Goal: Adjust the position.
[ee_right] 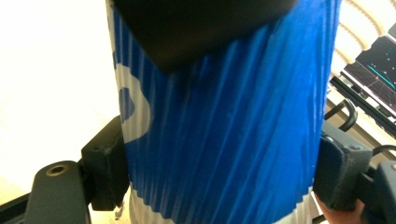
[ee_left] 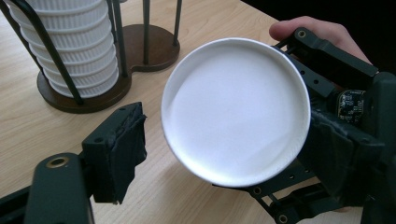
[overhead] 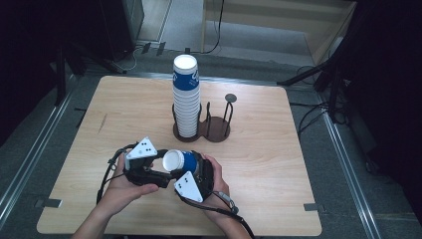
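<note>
Right gripper fingers clamp a blue cup sideways, mouth toward the left gripper, whose fingers spread open to receive it; stack at twelve o'clock.

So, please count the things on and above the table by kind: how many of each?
Stack of cups: 1
Single cup held sideways: 1
Two-bay cup holder: 1
Grippers: 2, left gripper and right gripper
Total: 5

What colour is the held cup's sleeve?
Ribbed blue with white marking, on the paper cup; the right gripper view shows it best.
</note>
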A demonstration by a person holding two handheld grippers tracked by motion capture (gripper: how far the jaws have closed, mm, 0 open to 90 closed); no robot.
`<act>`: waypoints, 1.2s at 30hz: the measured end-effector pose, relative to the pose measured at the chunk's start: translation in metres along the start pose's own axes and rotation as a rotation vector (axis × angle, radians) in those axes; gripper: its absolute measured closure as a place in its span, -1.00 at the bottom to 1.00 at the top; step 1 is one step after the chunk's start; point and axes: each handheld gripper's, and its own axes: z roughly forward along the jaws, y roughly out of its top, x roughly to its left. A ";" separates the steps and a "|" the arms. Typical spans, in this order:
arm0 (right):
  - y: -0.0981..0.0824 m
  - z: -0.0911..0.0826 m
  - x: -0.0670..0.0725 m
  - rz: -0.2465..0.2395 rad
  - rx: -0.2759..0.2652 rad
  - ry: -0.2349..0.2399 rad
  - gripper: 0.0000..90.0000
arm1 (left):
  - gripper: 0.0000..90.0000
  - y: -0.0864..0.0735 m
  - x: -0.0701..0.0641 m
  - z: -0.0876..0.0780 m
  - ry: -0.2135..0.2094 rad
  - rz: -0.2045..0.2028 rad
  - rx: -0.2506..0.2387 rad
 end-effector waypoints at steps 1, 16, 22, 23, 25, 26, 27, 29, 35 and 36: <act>0.000 0.000 0.001 -0.004 0.001 -0.001 -0.56 | -0.54 0.000 0.000 0.000 0.000 0.000 0.000; 0.000 0.000 0.004 -0.013 0.001 0.033 -0.61 | -0.39 -0.002 0.000 0.003 -0.017 0.009 0.036; 0.000 0.000 0.003 0.005 0.007 0.056 -0.65 | -0.38 -0.002 0.004 0.003 -0.038 -0.026 0.031; 0.000 0.000 0.003 0.008 0.006 0.056 -0.68 | -0.38 -0.002 0.004 0.003 -0.030 -0.025 0.030; -0.001 -0.001 0.001 0.011 0.011 0.061 -0.73 | -0.37 -0.003 0.006 0.001 -0.026 -0.033 0.021; -0.001 -0.001 0.001 0.011 0.011 0.061 -0.73 | -0.37 -0.003 0.006 0.001 -0.026 -0.033 0.021; -0.001 -0.002 0.000 0.023 0.010 0.063 -0.75 | -0.37 -0.003 0.007 0.000 -0.010 -0.030 0.007; 0.000 -0.003 -0.003 0.034 0.001 0.072 -0.80 | -0.37 -0.003 0.008 -0.001 0.028 -0.036 -0.023; 0.003 -0.007 -0.009 0.064 -0.022 0.071 -0.85 | -0.37 -0.004 0.011 -0.005 0.056 -0.030 -0.064; 0.004 -0.008 -0.011 0.067 -0.026 0.064 -0.85 | -0.38 -0.004 0.012 -0.005 0.065 -0.036 -0.072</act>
